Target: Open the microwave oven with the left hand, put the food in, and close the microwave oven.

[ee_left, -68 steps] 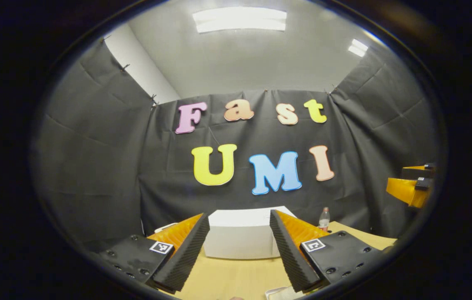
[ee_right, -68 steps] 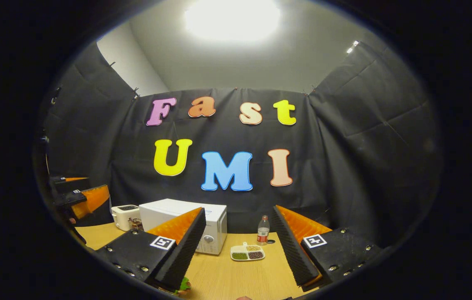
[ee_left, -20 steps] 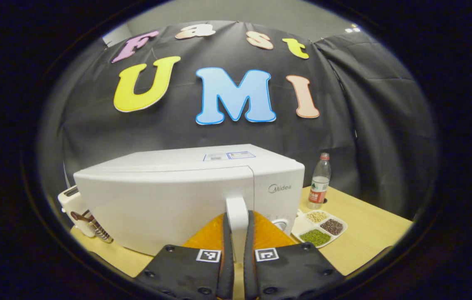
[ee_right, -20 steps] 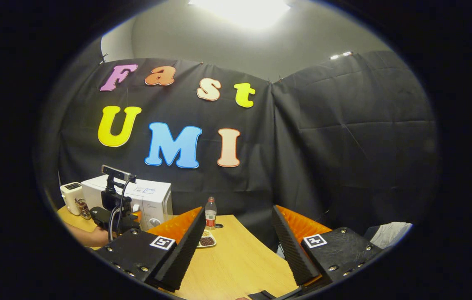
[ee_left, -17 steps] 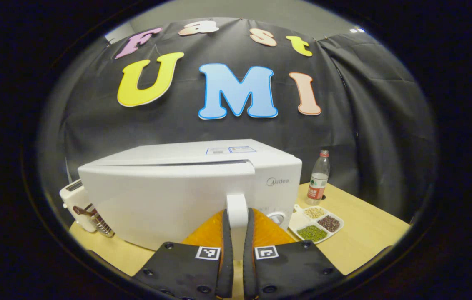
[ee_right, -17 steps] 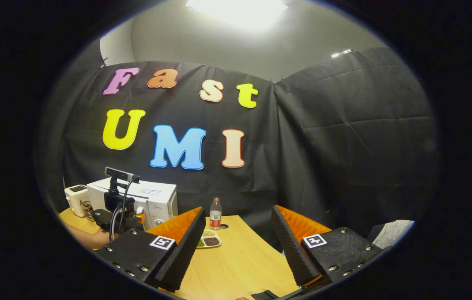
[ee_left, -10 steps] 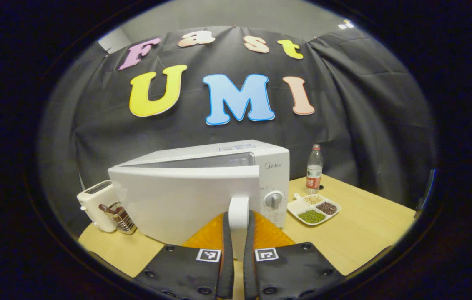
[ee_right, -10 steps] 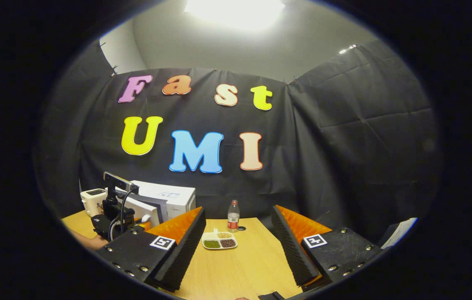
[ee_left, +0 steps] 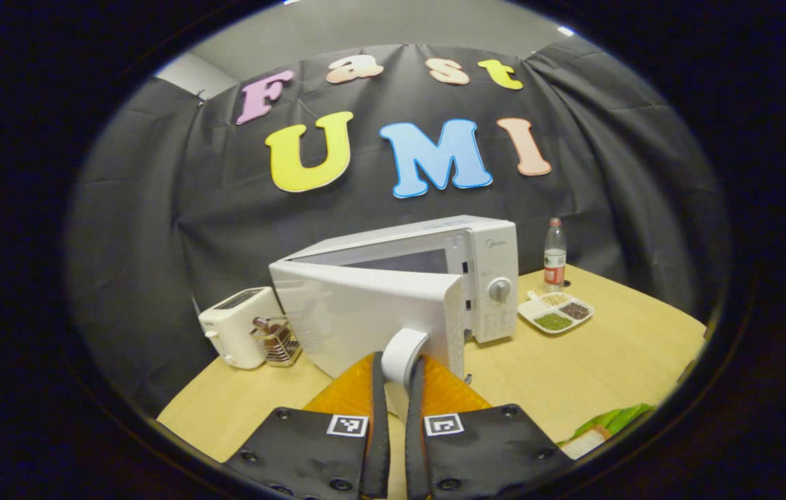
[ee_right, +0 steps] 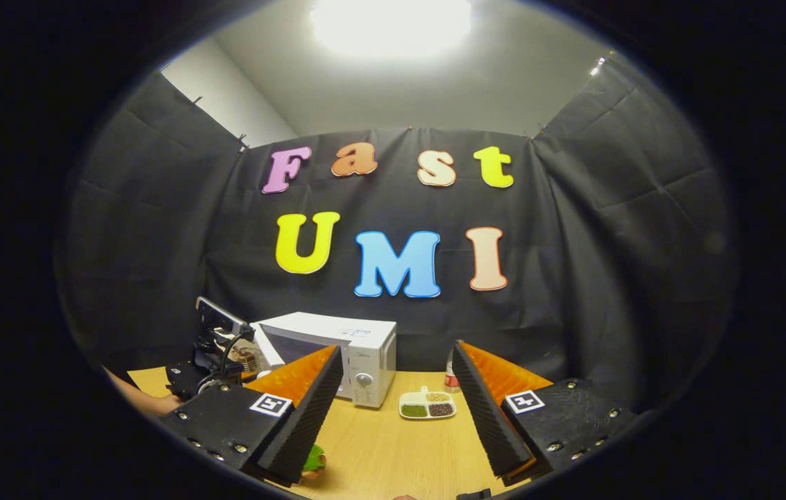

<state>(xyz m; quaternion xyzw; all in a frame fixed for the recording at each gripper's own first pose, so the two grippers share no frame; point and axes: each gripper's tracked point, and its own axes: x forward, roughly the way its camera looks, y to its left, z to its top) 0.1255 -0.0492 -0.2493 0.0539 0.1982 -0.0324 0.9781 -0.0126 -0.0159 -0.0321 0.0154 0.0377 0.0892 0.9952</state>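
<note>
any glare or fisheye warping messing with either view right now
Right gripper view: the ceiling light is blown out to a white patch with no detail, while the microwave and table stay evenly lit. Left gripper view: no such glare; the microwave door and the door handle in the left gripper look sharp, but the table edge bows with the lens.

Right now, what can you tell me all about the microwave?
The microwave is a white box, probably painted metal, standing on the wooden table. Its door is swung partly open, hinged on the side nearest the toaster. The left hand-held gripper is shut on the door handle. A round knob sits on its control panel.
</note>
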